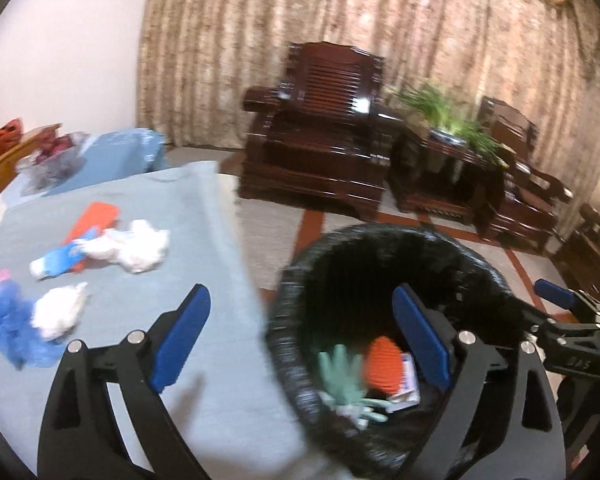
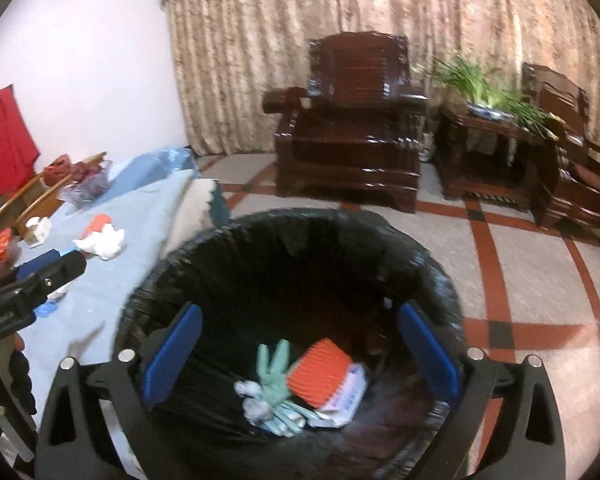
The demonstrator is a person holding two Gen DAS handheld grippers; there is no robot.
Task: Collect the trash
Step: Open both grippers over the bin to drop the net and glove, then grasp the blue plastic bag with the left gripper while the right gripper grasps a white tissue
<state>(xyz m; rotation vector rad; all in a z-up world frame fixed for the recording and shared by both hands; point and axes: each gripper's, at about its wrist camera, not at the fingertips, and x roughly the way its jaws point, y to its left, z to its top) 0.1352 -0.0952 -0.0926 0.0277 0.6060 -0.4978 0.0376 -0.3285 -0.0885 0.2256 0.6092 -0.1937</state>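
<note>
1. Left gripper (image 1: pixel 302 340): jaws spread wide, nothing between them; one blue pad over the bench (image 1: pixel 204 360), the other over the bin's mouth.
2. Right gripper (image 2: pixel 300 356): jaws spread wide and empty, hanging above the open bin (image 2: pixel 420 256).
3. Bin: black-lined, standing on the tiled floor (image 2: pixel 540 280) just beside the bench edge.
4. Inside the bin: pale green glove (image 2: pixel 274 376), orange ribbed piece (image 2: pixel 320 374) lying on a white printed wrapper (image 2: pixel 350 396), small white wad (image 2: pixel 252 398) beside the glove.
5. On the bench, covered in light blue cloth: crumpled white tissue (image 1: pixel 138 246) next to a flat orange packet (image 1: pixel 94 220) and a blue-and-white wrapper (image 1: pixel 58 264).
6. Nearer the left edge: another white wad (image 1: pixel 60 310) touching a crumpled blue item (image 1: pixel 10 324); too blurred to tell what the blue item is.
7. Background: dark wooden armchair (image 2: pixel 348 136) before a patterned curtain (image 2: pixel 300 12), potted green plant (image 2: pixel 488 84) on a side stand.
</note>
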